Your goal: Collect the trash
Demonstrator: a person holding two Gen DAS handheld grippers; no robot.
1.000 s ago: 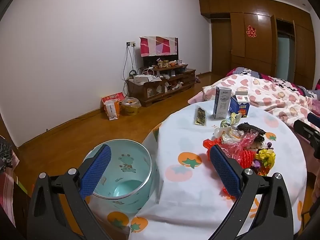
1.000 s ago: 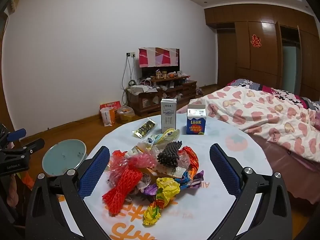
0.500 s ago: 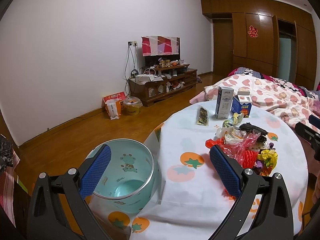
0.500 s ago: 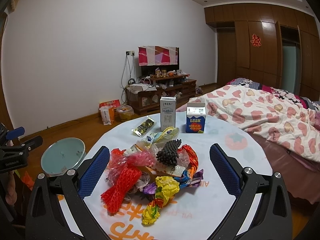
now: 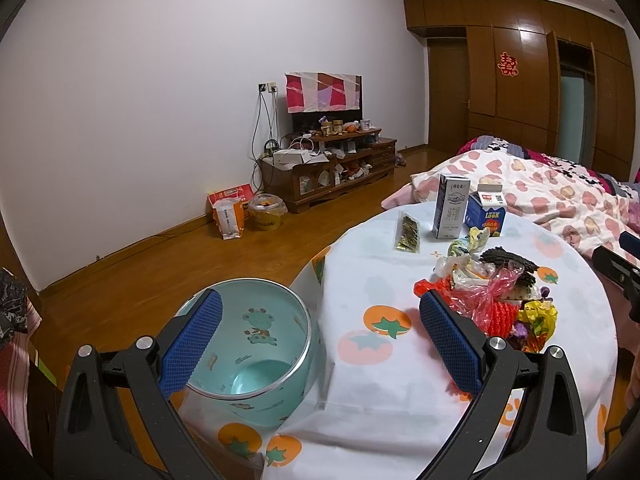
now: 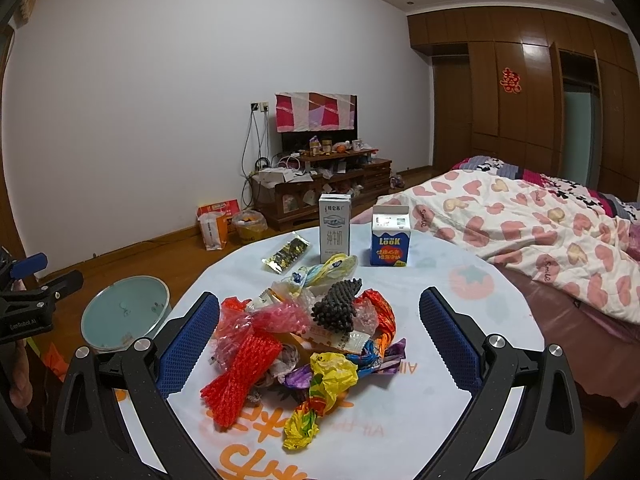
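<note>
Trash, a heap of crumpled coloured wrappers and red foam netting [image 6: 296,344], lies mid-surface on the white fruit-print tablecloth [image 6: 460,344], untouched. My right tool [image 6: 320,344] hangs over it, jaws wide and empty. My left tool [image 5: 320,344], equally wide and empty, has drifted slightly back over the last second; the pale-green tin bin [image 5: 248,344] sits at its 9 o'clock, the heap at 2 o'clock. Nothing is collected; I judge the first pick comes next.
</note>
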